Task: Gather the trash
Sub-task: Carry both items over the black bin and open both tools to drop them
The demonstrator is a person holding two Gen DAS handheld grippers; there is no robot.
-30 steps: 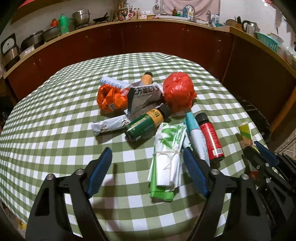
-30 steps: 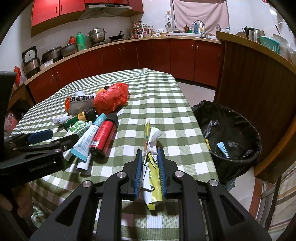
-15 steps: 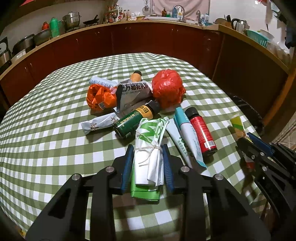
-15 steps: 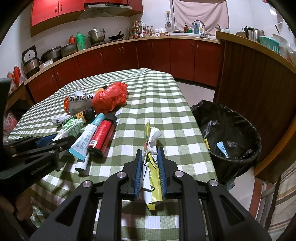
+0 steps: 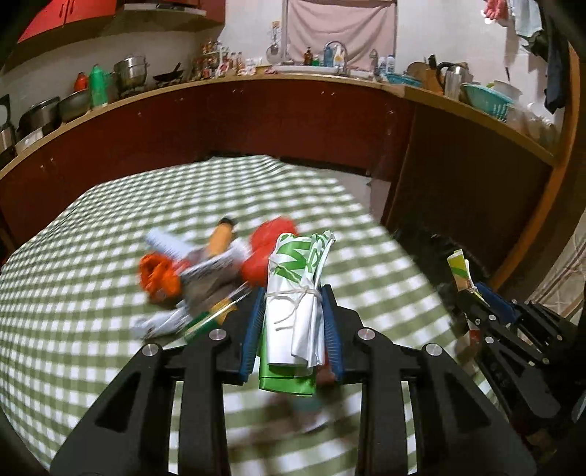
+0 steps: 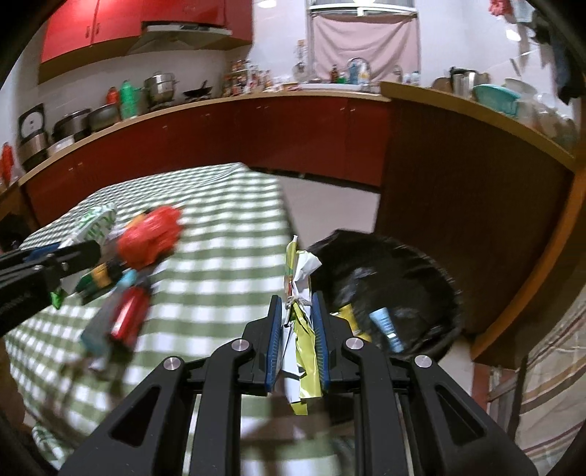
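Red cabinets (image 6: pixel 95 29), curved wooden counter (image 5: pixel 256 78) (cluttered), curtained window (image 6: pixel 362 40)

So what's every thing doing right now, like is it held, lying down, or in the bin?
left gripper: shut on the green and white bundle.
green and white bundle: tied with string, held off the table.
right gripper: shut on the yellow wrapper.
yellow wrapper: crumpled, held.
trash bin: open, black liner, holds some trash.
red spray can: lying on the table.
red bag: bunched up, on the table.
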